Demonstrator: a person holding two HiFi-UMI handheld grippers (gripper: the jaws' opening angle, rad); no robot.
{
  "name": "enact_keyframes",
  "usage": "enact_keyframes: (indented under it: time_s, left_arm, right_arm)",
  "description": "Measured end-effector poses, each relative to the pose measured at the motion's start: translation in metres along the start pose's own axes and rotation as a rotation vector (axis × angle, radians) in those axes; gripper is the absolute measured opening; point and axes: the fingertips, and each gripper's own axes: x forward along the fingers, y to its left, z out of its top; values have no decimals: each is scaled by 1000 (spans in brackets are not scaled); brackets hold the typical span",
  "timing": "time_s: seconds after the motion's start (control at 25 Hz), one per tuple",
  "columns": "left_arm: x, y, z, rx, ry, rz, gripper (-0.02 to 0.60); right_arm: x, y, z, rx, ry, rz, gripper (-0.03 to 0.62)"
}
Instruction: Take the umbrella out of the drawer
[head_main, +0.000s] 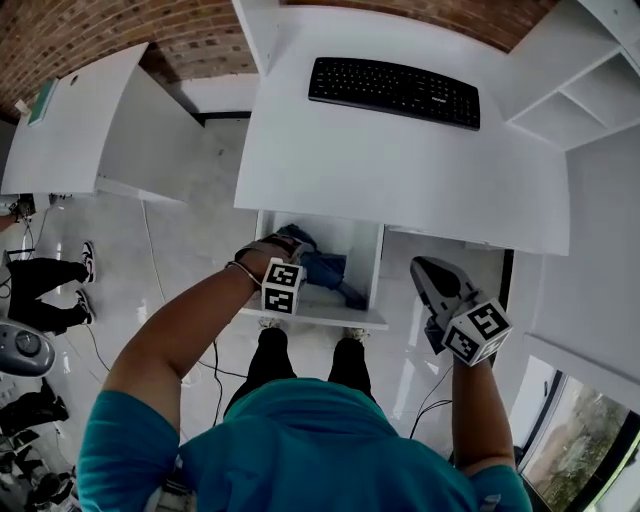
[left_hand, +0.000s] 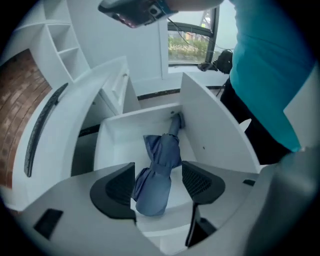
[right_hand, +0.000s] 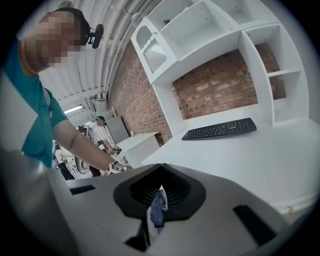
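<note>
Between the left gripper's spread fingers, I'm seeing the umbrella lying folded in the open drawer, narrow end pointing away from the tips into the far corner. Fingers are hanging released, aiming steeply down into the drawer; one pad is sitting just beside the fabric, and I can't tell if it's touching. Right gripper is hovering off to the drawer's right, fingers clenched together with only a slit between them, tips aiming over the desk toward the keyboard.
</note>
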Motion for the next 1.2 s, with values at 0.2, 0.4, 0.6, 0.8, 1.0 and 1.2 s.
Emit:
enact_keyframes:
  time_s: [0.2, 0.4, 0.6, 0.8, 1.0, 1.2]
  left_arm:
    - [60, -4, -19, 140, 113, -51, 305]
    - [104, -3, -37, 211, 197, -93, 310]
    - [130, -12, -42, 235, 229, -139, 314]
    - [141, -15, -43, 247, 235, -196, 318]
    - [142, -14, -41, 246, 238, -190, 321]
    - [139, -21, -42, 246, 232, -183, 276]
  right_arm:
    - [3, -15, -24, 27, 15, 3, 23]
    - [6, -29, -53, 63, 32, -2, 23]
    - [2, -37, -75, 101, 44, -11, 23]
    - [1, -44, -84, 118, 51, -16, 23]
    - [6, -41, -90, 123, 50, -8, 23]
    - [6, -33, -93, 120, 60, -4, 23]
